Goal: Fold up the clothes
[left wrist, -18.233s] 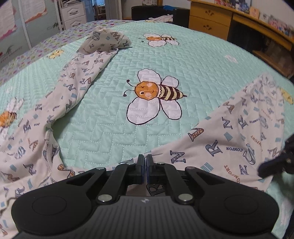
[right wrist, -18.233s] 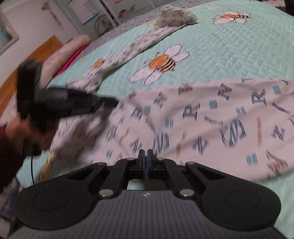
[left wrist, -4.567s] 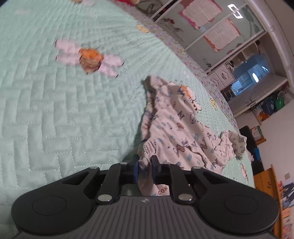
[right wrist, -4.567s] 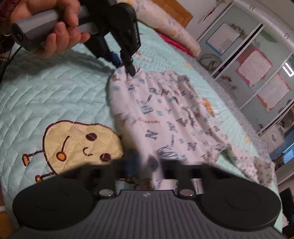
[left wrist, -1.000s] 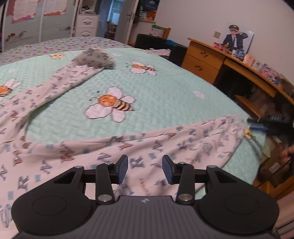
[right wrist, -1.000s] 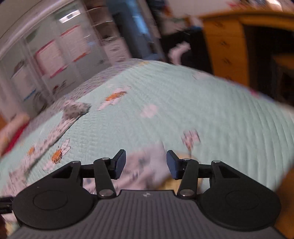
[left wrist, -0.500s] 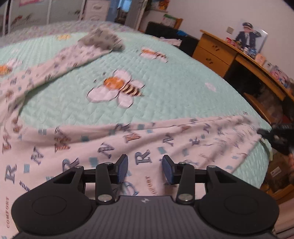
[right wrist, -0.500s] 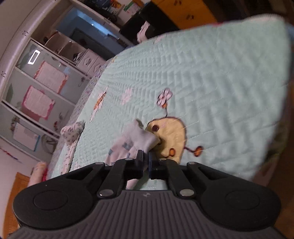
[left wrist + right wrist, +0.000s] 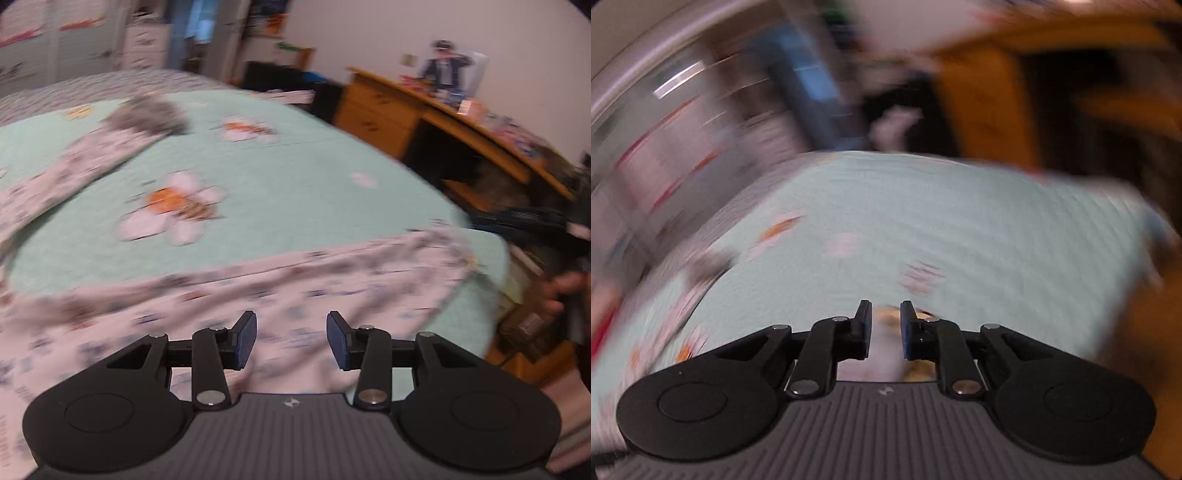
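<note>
Pyjama trousers (image 9: 295, 291) spread under left hand-held gripper (image 9: 291, 339); jaws apart, untouching

A bed (image 9: 295, 177) under a mint-green quilted bedspread (image 9: 280, 155) is filling both wrist views, its bee (image 9: 173, 210) appliqué lying ahead of the left claw. Letter-printed pajama pants (image 9: 332, 280) are lying directly on the bedspread: one leg is stretching across just ahead of that claw toward the bed's right edge, the other is running away at far left to a bunched end (image 9: 147, 114). In the blurred right view, pale cloth is lying just ahead of the claw.
</note>
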Motion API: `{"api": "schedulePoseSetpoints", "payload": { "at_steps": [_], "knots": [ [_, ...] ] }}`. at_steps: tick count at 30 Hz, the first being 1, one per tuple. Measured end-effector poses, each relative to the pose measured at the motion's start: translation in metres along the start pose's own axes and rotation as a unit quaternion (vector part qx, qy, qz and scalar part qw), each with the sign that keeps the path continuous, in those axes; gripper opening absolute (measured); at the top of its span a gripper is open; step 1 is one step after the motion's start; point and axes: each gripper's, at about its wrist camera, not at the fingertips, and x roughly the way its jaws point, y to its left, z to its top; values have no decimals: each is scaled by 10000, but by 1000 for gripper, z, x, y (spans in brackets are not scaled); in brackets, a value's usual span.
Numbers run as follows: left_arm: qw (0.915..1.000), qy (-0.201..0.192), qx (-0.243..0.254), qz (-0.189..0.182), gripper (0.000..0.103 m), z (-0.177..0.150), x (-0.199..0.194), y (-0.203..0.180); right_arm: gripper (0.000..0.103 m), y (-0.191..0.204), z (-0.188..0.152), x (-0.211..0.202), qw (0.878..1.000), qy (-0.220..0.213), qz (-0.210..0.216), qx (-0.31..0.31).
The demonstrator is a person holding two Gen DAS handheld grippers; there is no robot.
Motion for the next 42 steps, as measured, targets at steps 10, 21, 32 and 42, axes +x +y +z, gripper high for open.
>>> {"api": "schedulePoseSetpoints", "payload": {
  "at_steps": [10,21,32,42],
  "knots": [
    [9959,510,223,-718,45,-13,52,-41,21,108,20,134,9047,2052,2685,-2593],
    [9922,662,-162,-1046,49,-16,56,-32,15,115,3,164,8436,3019,3149,-3131],
    [9918,609,-148,-1114,50,-21,51,-32,6,111,5,161,8924,2551,2649,-2614],
    [9965,205,-364,-731,50,-27,8,-20,24,133,10,133,9029,2127,2974,-2262]
  ]
}}
